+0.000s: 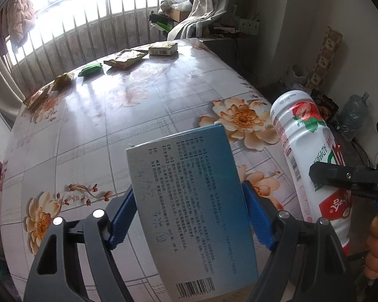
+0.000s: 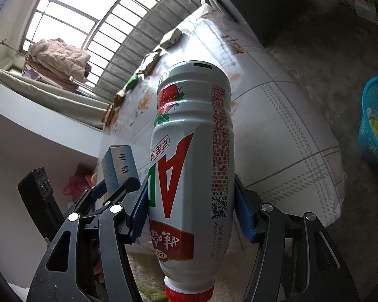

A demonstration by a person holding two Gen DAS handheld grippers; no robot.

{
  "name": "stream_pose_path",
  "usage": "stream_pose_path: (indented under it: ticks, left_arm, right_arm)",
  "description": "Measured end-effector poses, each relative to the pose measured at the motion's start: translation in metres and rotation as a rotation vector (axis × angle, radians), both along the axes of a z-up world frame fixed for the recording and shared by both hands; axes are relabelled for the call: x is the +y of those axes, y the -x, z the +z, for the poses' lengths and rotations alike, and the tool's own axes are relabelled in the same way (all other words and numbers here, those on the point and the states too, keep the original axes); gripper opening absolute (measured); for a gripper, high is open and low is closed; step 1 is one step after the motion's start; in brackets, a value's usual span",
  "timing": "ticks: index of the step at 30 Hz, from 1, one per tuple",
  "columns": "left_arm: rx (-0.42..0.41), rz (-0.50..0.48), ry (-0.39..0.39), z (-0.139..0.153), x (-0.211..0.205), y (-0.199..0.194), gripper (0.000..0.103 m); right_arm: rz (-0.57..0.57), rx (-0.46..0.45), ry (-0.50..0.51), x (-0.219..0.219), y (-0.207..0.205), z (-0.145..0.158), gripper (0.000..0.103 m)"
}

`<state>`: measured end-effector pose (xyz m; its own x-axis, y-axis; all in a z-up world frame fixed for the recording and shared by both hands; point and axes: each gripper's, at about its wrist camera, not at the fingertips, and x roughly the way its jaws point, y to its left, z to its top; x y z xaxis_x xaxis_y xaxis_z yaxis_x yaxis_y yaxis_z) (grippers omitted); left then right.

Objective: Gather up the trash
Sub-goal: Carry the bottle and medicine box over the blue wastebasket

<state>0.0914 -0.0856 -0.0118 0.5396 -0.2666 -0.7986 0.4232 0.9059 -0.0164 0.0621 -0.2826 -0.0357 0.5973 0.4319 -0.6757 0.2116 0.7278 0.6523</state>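
Observation:
My left gripper (image 1: 189, 211) is shut on a blue-and-white printed carton (image 1: 189, 201), held above the floral table (image 1: 108, 125). My right gripper (image 2: 191, 206) is shut on a white strawberry-drink bottle (image 2: 194, 138), red cap toward the camera. The bottle (image 1: 305, 151) and the right gripper's black finger show at the right of the left wrist view. The carton (image 2: 119, 166) shows at the left of the right wrist view. Several snack wrappers (image 1: 124, 59) lie along the table's far edge.
A blue plastic basket (image 2: 373, 125) holding wrappers stands on the floor at the right of the table. A green packet (image 1: 90, 69) and a small box (image 1: 162, 48) lie by the window railing. A dark water jug (image 1: 352, 115) stands by the wall.

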Motion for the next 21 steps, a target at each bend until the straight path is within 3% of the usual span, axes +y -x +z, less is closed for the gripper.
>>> stream_pose_path:
  ticks: [4,11,17,21]
  left_arm:
    - [-0.018,-0.047,0.012,0.012,-0.015,0.007,0.077]
    - [-0.024,-0.237,0.063,0.038,-0.080,0.018,0.077]
    - [0.044,-0.443,0.088,0.043,-0.174,0.030,0.077]
    - [0.183,-0.523,0.088,0.020,-0.248,0.029,0.077]
  right_arm:
    - [-0.033,-0.033,-0.029,-0.011,0.014,0.005,0.057]
    - [-0.177,-0.093,-0.075,-0.052,0.065,0.010,0.057]
    - [-0.381,-0.098,-0.111,-0.109,0.130,-0.006,0.057]
    - [-0.503,-0.060,-0.127,-0.141,0.165,-0.028,0.057]
